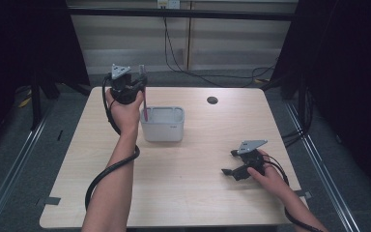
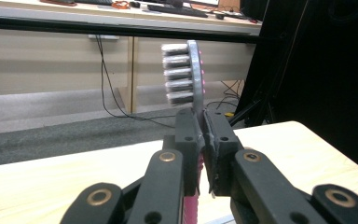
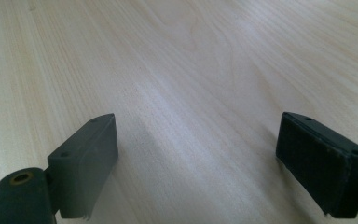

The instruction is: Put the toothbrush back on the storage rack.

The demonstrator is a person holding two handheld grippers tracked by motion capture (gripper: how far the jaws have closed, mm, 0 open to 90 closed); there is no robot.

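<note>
left hand-held gripper is clamping a pink-handled toothbrush with grey bristles upright above the white rectangular plastic bin at far left; right hand-held gripper is resting open on the light wooden counter, near right.

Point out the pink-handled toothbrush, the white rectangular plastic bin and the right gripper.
pink-handled toothbrush (image 2: 182,73): left gripper view, bristle head.
white rectangular plastic bin (image 1: 163,131): high view, front wall.
right gripper (image 1: 227,172): high view, between fingertips.

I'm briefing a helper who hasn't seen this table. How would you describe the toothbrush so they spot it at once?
Start at the light wooden table and find the white rectangular bin near its far left. Just above the bin's left end, the left gripper is shut on the toothbrush, held upright. It is the one thin pink-handled thing, with its grey bristle head sticking up above the black jaws.
</note>
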